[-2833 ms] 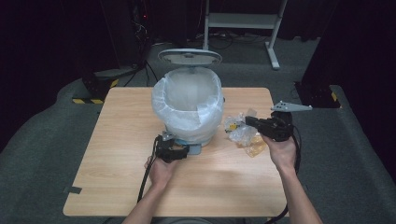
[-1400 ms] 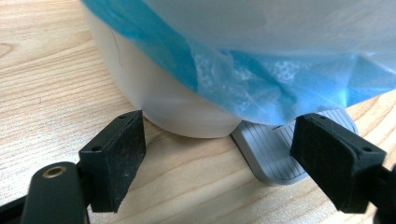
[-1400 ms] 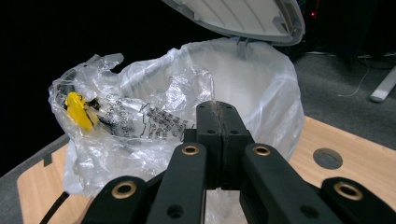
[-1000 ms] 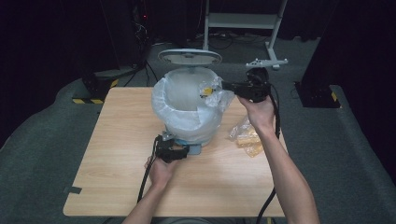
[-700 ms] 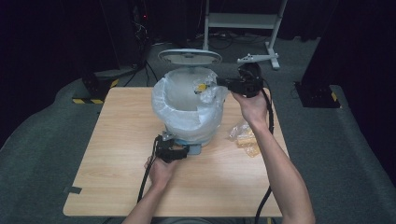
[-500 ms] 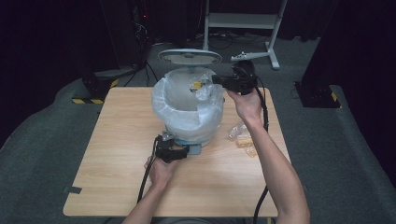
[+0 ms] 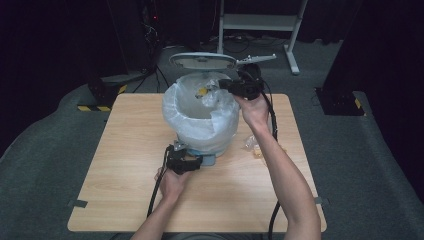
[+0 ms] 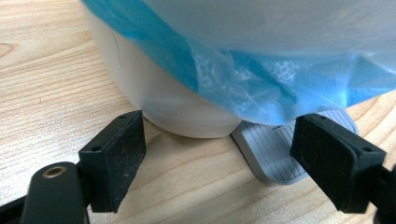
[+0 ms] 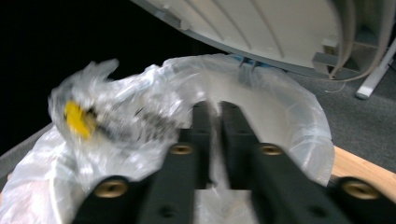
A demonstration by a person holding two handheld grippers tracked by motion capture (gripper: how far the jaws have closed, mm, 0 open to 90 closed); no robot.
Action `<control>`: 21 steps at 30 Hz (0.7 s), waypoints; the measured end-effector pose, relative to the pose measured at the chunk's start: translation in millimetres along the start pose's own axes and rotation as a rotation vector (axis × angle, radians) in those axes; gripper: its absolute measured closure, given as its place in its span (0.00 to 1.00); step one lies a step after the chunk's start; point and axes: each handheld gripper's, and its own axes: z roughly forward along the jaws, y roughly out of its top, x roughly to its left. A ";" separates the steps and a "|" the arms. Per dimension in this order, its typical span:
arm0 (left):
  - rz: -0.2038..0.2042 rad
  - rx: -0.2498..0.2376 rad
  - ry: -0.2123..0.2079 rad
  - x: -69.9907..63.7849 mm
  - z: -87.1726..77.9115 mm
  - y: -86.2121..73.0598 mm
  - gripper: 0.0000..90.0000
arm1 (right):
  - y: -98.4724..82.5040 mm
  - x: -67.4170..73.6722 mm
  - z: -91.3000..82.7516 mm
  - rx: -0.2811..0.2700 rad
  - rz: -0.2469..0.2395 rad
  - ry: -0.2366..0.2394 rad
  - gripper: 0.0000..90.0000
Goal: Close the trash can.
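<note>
A white bin (image 7: 202,145) lined with a clear bag (image 7: 220,117) stands at the table's (image 7: 115,190) centre, toward 12 o'clock, its lid (image 7: 202,61) raised behind it.

The right gripper (image 7: 227,86) reaches over the bin's rim from 2 o'clock, and a crumpled clear wrapper (image 7: 204,92) with a yellow patch hangs at its tip above the bag's opening. In the right gripper view the jaws stand nearly together with a thin strip of plastic pinched between them; the wrapper (image 9: 100,116) spreads out at 10 o'clock from the tips, blurred, with the lid's underside (image 9: 261,32) overhead.

The left gripper (image 7: 187,162) rests on the table at 6 o'clock from the bin, pointing at its base. In the left gripper view its jaws stand wide apart, holding nothing; between them lie the bin's white base (image 8: 173,105), the blue-tinted bag edge (image 8: 261,88) and a grey ribbed pedal (image 8: 275,149) just inside the right-hand jaw.

More clear wrappers (image 7: 255,146) lie on the table at 4 o'clock from the bin, beside the right forearm (image 7: 287,175).
</note>
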 end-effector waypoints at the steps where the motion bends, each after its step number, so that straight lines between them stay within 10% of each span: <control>1: -0.001 -0.001 0.000 0.0 0.0 0.0 0.20 | 0.0 -0.9 1.0 0.000 0.008 -0.002 0.81; 21: -0.002 -0.002 -0.002 0.3 0.1 -0.1 0.20 | -17.3 -11.3 -14.3 -0.040 0.046 -0.037 0.36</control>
